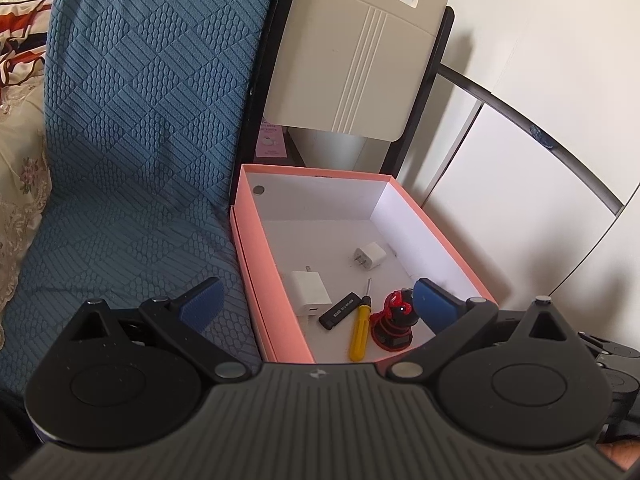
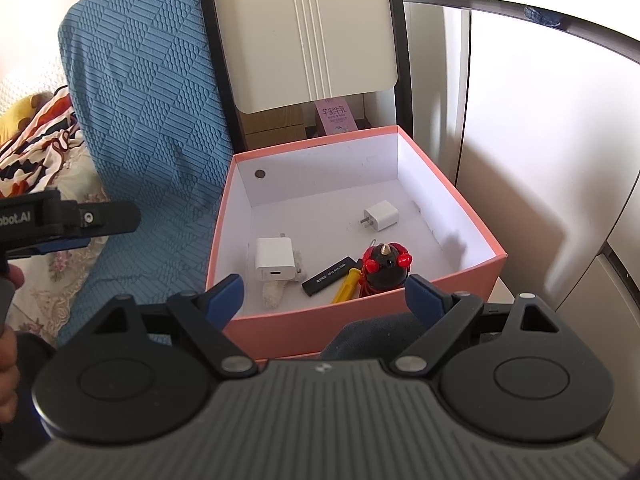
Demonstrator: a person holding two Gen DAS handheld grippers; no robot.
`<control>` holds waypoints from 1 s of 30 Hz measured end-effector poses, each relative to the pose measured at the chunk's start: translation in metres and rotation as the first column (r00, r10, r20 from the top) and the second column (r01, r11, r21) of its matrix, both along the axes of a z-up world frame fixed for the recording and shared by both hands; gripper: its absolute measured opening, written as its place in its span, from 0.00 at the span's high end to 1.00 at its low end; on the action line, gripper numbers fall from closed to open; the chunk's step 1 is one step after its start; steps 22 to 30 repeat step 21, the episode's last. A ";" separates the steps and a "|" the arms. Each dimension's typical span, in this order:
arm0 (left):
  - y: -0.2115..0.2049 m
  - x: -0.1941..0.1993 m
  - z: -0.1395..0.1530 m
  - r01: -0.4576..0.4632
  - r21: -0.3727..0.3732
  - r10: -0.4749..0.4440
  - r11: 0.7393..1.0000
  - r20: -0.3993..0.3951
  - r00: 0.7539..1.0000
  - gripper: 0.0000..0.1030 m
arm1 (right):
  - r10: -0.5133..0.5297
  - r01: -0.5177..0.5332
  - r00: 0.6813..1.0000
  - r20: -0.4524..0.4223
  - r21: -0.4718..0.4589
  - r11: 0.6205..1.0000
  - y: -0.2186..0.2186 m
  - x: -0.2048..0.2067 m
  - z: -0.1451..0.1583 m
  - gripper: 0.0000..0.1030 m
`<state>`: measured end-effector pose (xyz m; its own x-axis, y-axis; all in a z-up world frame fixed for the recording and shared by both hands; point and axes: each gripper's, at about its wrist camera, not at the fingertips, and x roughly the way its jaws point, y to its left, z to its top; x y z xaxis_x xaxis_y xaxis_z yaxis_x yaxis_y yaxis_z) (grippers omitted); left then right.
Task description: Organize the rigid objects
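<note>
While both grippers hang before the pink box (image 2: 360,316), each stands wide with nothing between its blue pads — the right gripper (image 2: 324,292) over the near wall, the left gripper (image 1: 316,300) over the near left corner. Inside, nearest, lie a yellow-handled screwdriver (image 2: 345,285), a black stick (image 2: 330,276) with small white print too fine to read, and a black-and-red toy figure (image 2: 384,268). Left sits a white charger (image 2: 274,264); further back, a smaller white plug (image 2: 381,214). At the left edge of the right view, the other handle shows "bot.AI". Beyond the box, a pink card (image 2: 336,118) bears Chinese characters — below a beige chair back (image 2: 304,32).
</note>
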<state>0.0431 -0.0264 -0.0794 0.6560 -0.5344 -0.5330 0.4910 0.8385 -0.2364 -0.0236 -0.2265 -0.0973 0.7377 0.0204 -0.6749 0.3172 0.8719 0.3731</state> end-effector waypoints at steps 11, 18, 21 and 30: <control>-0.001 0.000 0.000 -0.002 0.005 0.002 1.000 0.003 1.000 0.01 | 0.002 -0.002 1.000 -0.004 0.001 1.000 0.001 0.001 -0.001 0.14; -0.003 -0.001 0.000 0.007 0.007 -0.007 1.000 0.002 1.000 0.01 | 0.002 -0.002 1.000 -0.012 0.009 1.000 0.001 0.001 -0.004 0.14; -0.003 -0.001 0.000 0.006 0.009 -0.006 1.000 0.001 1.000 0.01 | 0.002 -0.002 1.000 -0.012 0.009 1.000 0.001 0.001 -0.004 0.14; -0.003 -0.001 0.000 0.006 0.009 -0.006 1.000 0.001 1.000 0.01 | 0.002 -0.002 1.000 -0.012 0.009 1.000 0.001 0.001 -0.004 0.14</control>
